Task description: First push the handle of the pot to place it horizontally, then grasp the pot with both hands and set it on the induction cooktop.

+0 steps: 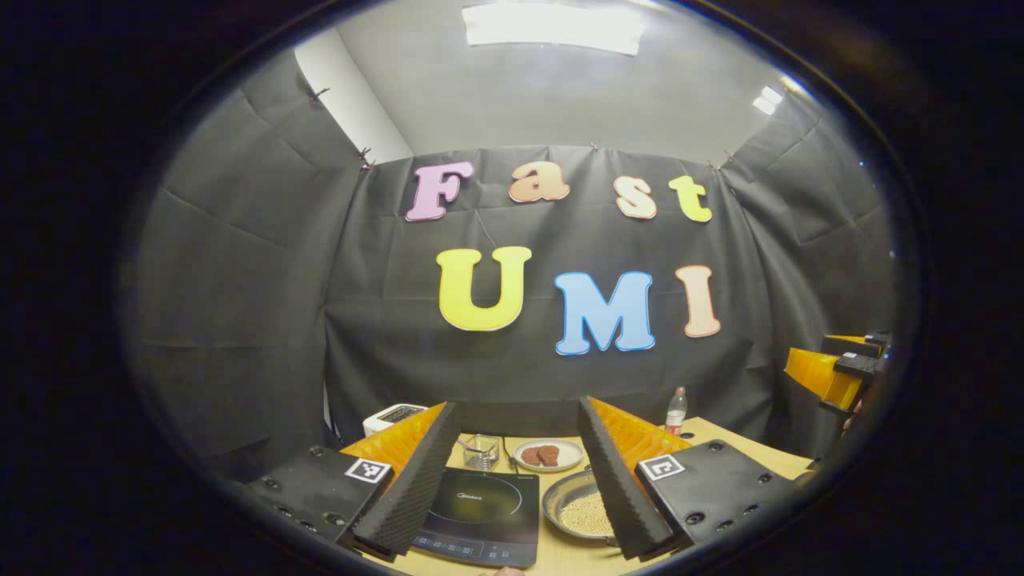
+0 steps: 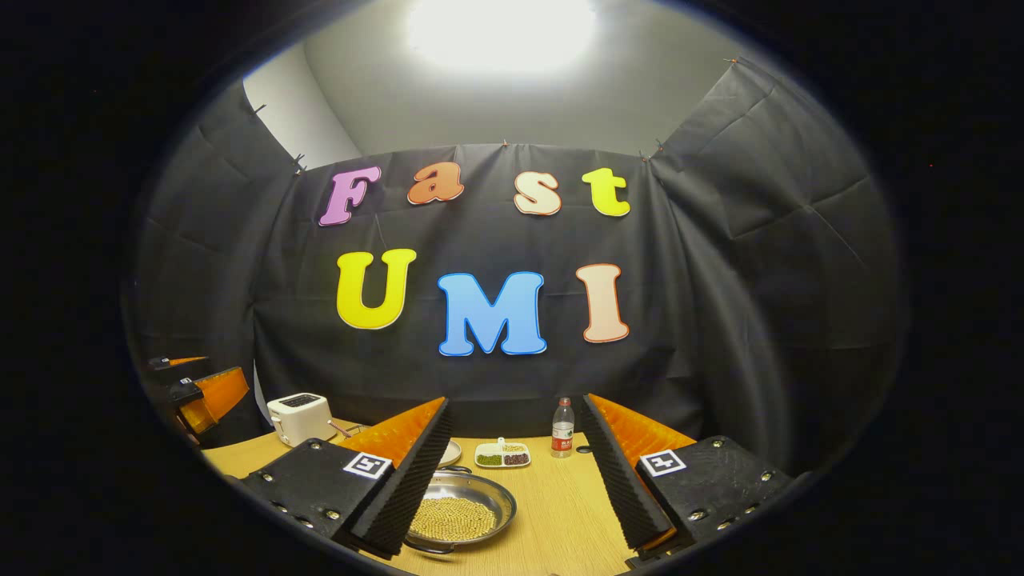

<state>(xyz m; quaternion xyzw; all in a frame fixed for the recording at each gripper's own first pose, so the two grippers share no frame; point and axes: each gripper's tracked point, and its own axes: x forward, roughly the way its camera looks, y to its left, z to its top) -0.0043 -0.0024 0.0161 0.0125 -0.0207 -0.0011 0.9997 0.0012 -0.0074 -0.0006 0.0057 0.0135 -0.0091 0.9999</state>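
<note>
A shallow steel pot [image 1: 578, 509] holding pale beans sits on the wooden table [image 1: 724, 436], just right of the black induction cooktop [image 1: 480, 516]. My left gripper [image 1: 518, 406] is held above and short of both, open, with nothing between its fingers. In the right gripper view the pot [image 2: 460, 512] lies low and left, partly behind my left finger [image 2: 400, 480]. A thin metal handle [image 2: 430, 549] shows at its near rim. My right gripper [image 2: 516, 402] is open and empty, above the table. Each gripper appears at the edge of the other's view: the right gripper [image 1: 840, 372], the left gripper [image 2: 192, 392].
Behind the cooktop stand a small glass container [image 1: 480, 452] and a plate of brown food [image 1: 548, 454]. A water bottle [image 2: 562, 428], a divided dish of beans [image 2: 502, 454] and a white toaster [image 2: 300, 418] line the table's back. Bare tabletop [image 2: 560, 504] lies right of the pot.
</note>
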